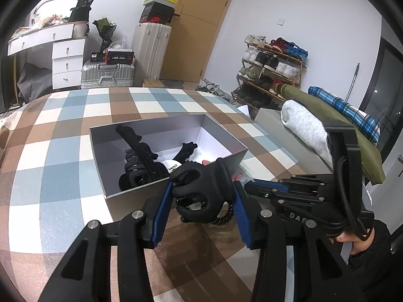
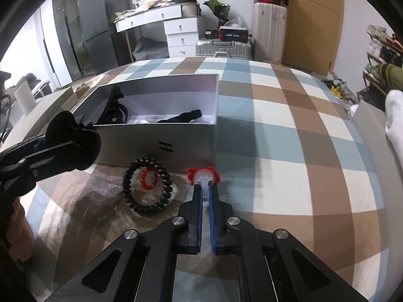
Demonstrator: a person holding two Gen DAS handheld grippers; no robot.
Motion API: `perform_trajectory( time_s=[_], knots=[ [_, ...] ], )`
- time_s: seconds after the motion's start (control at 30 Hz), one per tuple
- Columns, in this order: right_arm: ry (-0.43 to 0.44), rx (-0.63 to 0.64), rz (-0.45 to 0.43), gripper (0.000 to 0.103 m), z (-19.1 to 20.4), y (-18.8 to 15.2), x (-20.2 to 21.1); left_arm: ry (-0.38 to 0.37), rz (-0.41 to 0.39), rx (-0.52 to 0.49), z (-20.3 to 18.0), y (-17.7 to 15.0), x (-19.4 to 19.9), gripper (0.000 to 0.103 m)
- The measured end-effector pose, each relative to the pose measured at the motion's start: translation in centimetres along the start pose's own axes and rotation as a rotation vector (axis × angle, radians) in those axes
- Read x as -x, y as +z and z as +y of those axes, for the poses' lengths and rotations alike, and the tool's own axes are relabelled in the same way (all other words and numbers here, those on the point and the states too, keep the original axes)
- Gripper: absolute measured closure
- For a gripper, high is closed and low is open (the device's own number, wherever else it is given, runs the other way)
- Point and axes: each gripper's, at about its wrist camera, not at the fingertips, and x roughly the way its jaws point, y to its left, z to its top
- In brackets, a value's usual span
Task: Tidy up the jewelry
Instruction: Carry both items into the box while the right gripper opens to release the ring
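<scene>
Checked cloth in blue, brown and white covers the table, where we see a grey cardboard box standing open toward the far-left edge, black hair accessories already lying inside. Our left gripper holds a black claw clip between its blue pads, poised just at the box's near wall. On the cloth beside that wall lies a black spiral hair tie ringed around a small red-and-clear clip. Smallest of all, a second red-and-clear clip sits near the box's near-right corner, our right gripper closed tight on its clear handle end. To finish well, we judge the pinch should be kept firm, the clip lifted clear over the wall, and released only once inside.
</scene>
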Motion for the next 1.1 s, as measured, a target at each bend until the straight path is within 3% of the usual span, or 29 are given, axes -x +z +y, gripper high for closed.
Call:
perform_trajectory(
  time_s=[0.23, 0.43, 0.83, 1.1],
  knots=[
    [0.024, -0.033, -0.067, 0.099, -0.8, -0.3, 2.0, 0.000, -0.023, -0.004, -0.2, 0.0, 0.3, 0.062],
    [0.044, -0.025, -0.156, 0.099, -0.6, 0.2, 3.9, -0.013, -0.102, -0.025, -0.6, 0.2, 1.5, 0.062],
    [0.073, -0.068, -0.268, 0.099, -0.9, 1.2, 5.8, 0.103, -0.216, 0.036, 1.1, 1.0, 2.2, 0.062],
    [0.102, -0.037, -0.263, 0.099, 0.4, 2.8, 5.2, 0.209, -0.199, 0.079, 2.7, 1.2, 1.1, 0.062]
  ],
)
